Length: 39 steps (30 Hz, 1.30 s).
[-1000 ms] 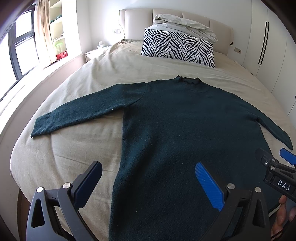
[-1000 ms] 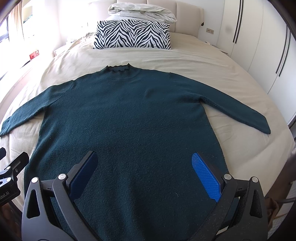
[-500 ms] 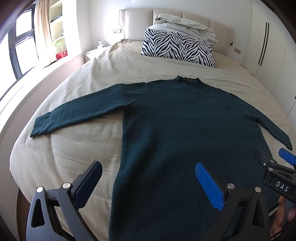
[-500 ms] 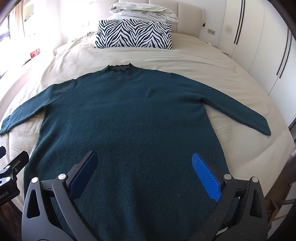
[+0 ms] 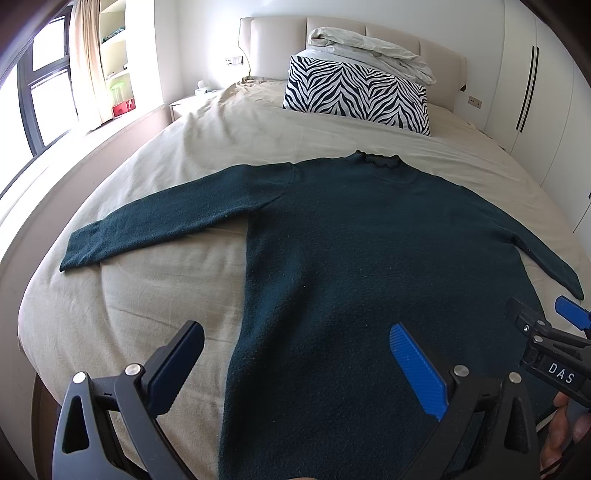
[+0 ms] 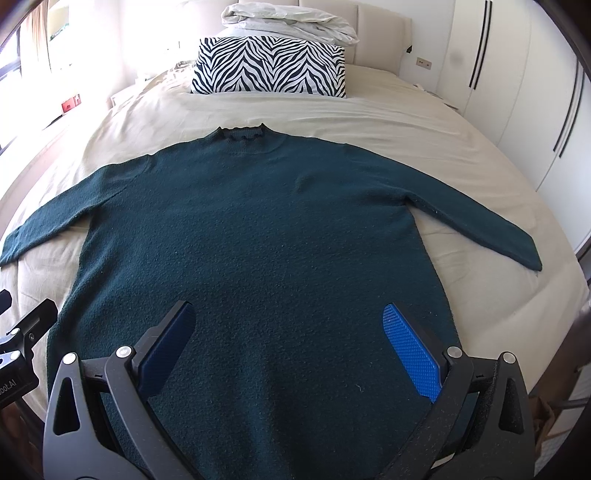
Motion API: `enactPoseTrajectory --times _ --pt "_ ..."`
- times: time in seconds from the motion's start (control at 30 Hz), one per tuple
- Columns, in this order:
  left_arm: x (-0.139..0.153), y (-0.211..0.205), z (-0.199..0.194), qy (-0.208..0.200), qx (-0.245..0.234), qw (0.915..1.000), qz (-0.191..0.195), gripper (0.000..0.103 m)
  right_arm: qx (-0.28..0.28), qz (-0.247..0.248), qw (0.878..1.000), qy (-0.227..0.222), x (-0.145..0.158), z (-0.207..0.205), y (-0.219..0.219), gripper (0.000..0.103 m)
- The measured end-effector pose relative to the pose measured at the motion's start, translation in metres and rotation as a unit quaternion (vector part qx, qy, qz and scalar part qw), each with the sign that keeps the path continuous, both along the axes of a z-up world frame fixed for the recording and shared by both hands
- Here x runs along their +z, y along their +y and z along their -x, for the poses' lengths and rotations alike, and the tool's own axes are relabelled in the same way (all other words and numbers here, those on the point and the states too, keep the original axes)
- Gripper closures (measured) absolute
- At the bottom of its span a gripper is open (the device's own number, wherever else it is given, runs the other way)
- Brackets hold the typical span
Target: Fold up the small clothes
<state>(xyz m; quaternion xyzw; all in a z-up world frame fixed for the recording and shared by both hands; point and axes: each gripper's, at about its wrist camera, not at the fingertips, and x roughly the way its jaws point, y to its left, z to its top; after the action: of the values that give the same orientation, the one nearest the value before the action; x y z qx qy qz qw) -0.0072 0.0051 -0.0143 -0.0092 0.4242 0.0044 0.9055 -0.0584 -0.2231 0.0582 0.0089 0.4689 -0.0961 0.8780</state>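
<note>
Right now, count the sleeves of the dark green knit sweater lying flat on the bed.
2. The left sleeve stretches out toward the window side; the right sleeve stretches toward the wardrobe side. Neither is folded in yet.

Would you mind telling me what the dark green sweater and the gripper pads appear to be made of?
Sweater: apparently a wool-like knit, matte with a fuzzy, nubbly surface. Pads of the right gripper: probably blue rubber or plastic, judging by the fine moulded grid texture.

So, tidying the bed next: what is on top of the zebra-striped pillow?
A crumpled pale grey duvet lies on the zebra-striped pillow. Whatever it covers cannot be seen.
</note>
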Motion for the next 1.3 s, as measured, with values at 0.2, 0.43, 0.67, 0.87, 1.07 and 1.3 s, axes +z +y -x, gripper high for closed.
enactPoseTrajectory --times 0.2,0.43,0.67,0.87,1.07,1.3 --pt "-0.007 0.003 0.001 0.004 0.002 1.0000 0.004 0.000 0.003 0.001 1.000 0.003 -0.002 0.000 0.003 0.000" --pt "-0.004 0.005 -0.001 0.008 0.001 0.9999 0.011 0.000 0.006 0.002 1.000 0.007 -0.005 -0.001 0.004 0.000" --pt "-0.014 0.010 0.001 0.033 -0.004 0.9991 0.026 0.000 0.016 -0.018 1.000 0.012 -0.009 -0.006 0.005 0.000" --pt "-0.017 0.056 0.001 0.004 -0.007 0.9920 0.126 0.000 0.050 -0.077 0.996 -0.017 -0.003 -0.013 0.014 0.000" --pt "-0.008 0.129 -0.028 -0.022 0.059 0.9848 0.162 0.000 0.075 -0.070 0.993 -0.058 0.019 -0.029 0.032 0.000" --pt "-0.028 0.205 -0.039 -0.012 0.154 0.9583 0.240 0.000 0.100 -0.093 0.987 -0.089 0.045 -0.053 0.051 0.000"
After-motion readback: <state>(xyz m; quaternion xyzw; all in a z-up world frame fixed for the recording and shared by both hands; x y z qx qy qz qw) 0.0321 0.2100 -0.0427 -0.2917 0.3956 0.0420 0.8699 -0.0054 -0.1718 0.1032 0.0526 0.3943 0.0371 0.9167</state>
